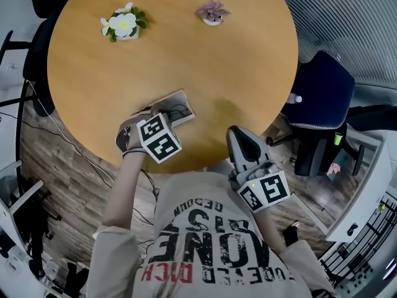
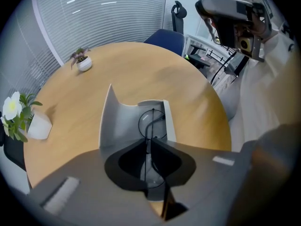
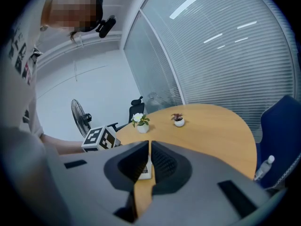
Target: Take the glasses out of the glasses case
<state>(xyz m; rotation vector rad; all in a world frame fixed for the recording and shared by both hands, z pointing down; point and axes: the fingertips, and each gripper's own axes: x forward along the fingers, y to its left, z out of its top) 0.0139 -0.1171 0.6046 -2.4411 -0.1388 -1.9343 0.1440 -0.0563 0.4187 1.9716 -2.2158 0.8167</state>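
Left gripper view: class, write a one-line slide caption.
Left gripper pinches thin black wire-framed glasses inside the open grey case on a round wooden table.

On the round desk [image 1: 248, 54], far side: white flowers [image 1: 123, 25] left, purple plant [image 1: 213, 12] right; blue chair [image 1: 324, 84] at right.

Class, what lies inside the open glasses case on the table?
Thin-rimmed glasses lie in the case, the left gripper shut on their bridge. One lens shows clearly; the gripper covers the case's near end.
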